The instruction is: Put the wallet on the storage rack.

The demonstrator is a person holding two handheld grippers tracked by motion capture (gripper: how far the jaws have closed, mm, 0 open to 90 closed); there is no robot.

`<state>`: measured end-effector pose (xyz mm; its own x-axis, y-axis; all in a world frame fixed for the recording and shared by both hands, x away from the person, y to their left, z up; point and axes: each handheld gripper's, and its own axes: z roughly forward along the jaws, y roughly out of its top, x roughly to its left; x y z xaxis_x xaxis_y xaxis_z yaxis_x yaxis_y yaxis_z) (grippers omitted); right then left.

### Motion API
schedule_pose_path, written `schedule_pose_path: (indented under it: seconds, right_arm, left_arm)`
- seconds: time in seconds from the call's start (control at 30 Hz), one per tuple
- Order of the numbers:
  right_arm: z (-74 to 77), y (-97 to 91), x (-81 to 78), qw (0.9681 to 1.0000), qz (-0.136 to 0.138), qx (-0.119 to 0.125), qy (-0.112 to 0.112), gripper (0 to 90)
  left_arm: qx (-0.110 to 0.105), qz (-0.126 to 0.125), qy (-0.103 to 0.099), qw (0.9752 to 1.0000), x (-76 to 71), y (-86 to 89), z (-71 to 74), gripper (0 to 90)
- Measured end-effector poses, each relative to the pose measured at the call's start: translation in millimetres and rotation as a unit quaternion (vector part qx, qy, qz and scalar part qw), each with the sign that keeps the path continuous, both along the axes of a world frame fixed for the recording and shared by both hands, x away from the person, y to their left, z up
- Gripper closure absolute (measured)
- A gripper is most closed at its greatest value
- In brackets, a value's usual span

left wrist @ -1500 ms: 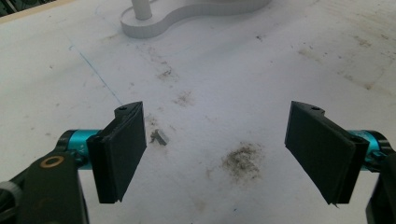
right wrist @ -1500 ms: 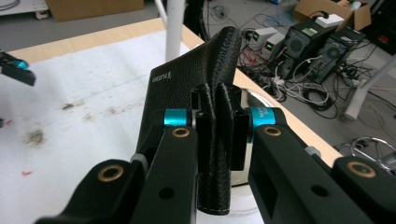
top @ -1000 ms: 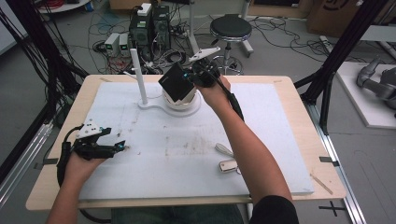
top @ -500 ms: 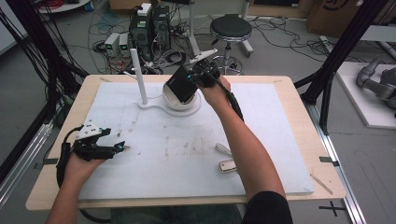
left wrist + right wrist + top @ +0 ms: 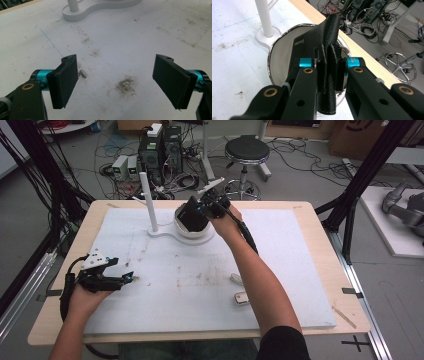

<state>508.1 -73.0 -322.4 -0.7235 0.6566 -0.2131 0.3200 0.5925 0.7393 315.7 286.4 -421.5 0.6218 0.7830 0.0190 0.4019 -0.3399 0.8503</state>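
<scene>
A black leather wallet hangs folded in my right gripper, partly inside a white bowl with a chrome rim. In the right gripper view the pads of my right gripper press on the wallet above the bowl; the jaws have just been opening a touch, with the wallet still between them. My left gripper rests on the white mat at the left. In the left gripper view my left gripper stands open, nothing between its pads.
A white post rises from the flat base that joins the bowl. Two small pieces lie on the mat by the right forearm. A stool and cables are beyond the table's far edge.
My right gripper has sunk with the wallet, bringing it lower into the bowl. The left gripper has stayed where it was.
</scene>
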Motion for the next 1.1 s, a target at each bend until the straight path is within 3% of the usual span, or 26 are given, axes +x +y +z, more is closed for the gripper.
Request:
schedule_pose_path:
  seconds: [0.1,0.13,0.3,0.33,0.43,0.47,0.53,0.77,1.1]
  right_arm:
    - [-0.3,1.7,-0.7,1.0000,-0.001,0.000,0.000,77.1]
    - [0.0,1.4,-0.8,1.0000,-0.002,-0.001,0.001,66.6]
    - [2.7,-3.5,-1.6,0.9998,-0.008,0.010,0.014,56.5]
    - [5.5,-8.1,-2.1,0.9993,-0.011,0.025,0.025,50.7]
    - [8.5,-13.2,-5.0,0.9991,-0.015,0.030,0.025,44.9]
    - [8.8,-19.0,-11.4,0.9986,-0.017,0.048,0.014,41.3]
    - [8.5,-23.7,-16.2,0.9983,-0.019,0.050,0.025,36.5]
    - [18.0,-31.6,-34.1,0.9979,-0.011,0.050,0.040,32.8]
    - [29.5,-42.2,-49.6,0.9981,-0.012,0.045,0.039,31.5]
  left_arm:
    - [0.000,0.000,0.000,1.0000,-0.1,-0.1,0.0,20.6]
    - [-0.001,-0.001,0.000,1.0000,-0.1,-0.3,0.2,20.6]
    - [0.001,-0.003,0.000,1.0000,0.2,-0.4,0.2,20.6]
    - [0.000,-0.002,0.000,1.0000,0.3,-0.9,0.0,20.5]
    - [0.001,-0.003,0.000,1.0000,0.7,-1.1,0.4,20.6]
    - [0.001,-0.004,-0.001,1.0000,1.4,-1.3,0.7,20.6]
    - [-0.001,-0.003,-0.001,1.0000,1.7,-1.9,0.6,20.6]
    - [-0.001,-0.011,-0.003,0.9999,6.2,-6.5,2.5,20.6]
    - [-0.004,-0.024,-0.005,0.9997,15.0,-14.6,4.4,20.6]
